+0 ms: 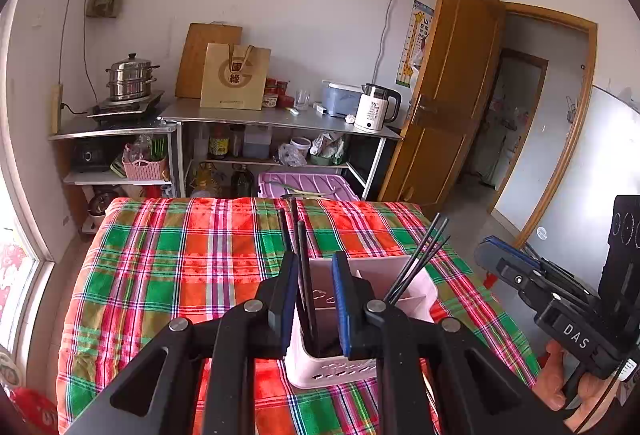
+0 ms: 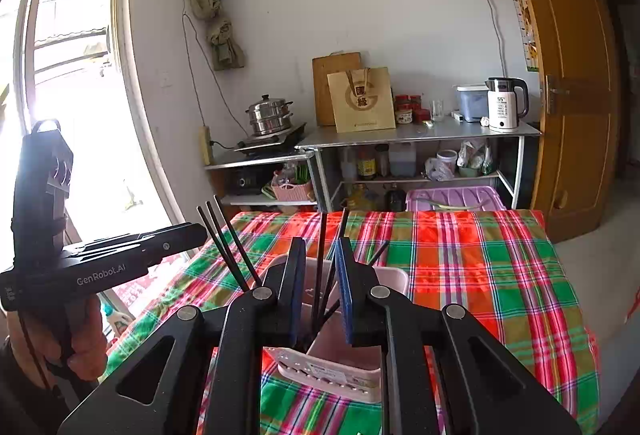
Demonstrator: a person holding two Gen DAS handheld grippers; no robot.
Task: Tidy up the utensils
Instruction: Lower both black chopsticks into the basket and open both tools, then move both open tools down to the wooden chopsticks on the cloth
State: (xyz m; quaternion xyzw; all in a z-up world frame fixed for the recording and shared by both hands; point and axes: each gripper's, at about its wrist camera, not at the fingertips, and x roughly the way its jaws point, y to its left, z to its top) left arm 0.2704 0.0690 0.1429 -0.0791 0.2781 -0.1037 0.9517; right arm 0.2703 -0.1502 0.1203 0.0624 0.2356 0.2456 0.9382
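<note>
A pink utensil holder (image 1: 416, 287) with compartments stands on the plaid tablecloth (image 1: 180, 275). Black chopsticks (image 1: 424, 259) lean in its right compartment. My left gripper (image 1: 316, 299) is open above the left compartment, with black chopsticks (image 1: 304, 275) standing between its fingers, not pinched. In the right wrist view the holder (image 2: 340, 363) is right below my right gripper (image 2: 320, 283), which is open with chopsticks (image 2: 322, 267) standing between its fingers. More chopsticks (image 2: 228, 251) lean left. The right gripper shows at the right in the left wrist view (image 1: 540, 283); the left shows in the right wrist view (image 2: 120, 251).
Beyond the table are metal shelves (image 1: 280, 115) with a steamer pot (image 1: 130, 75), paper bag (image 1: 236, 75) and kettle (image 1: 376, 107). A purple bin (image 1: 308, 185) sits behind the table's far edge. An open wooden door (image 1: 452, 83) is at right, a window (image 2: 72, 95) at left.
</note>
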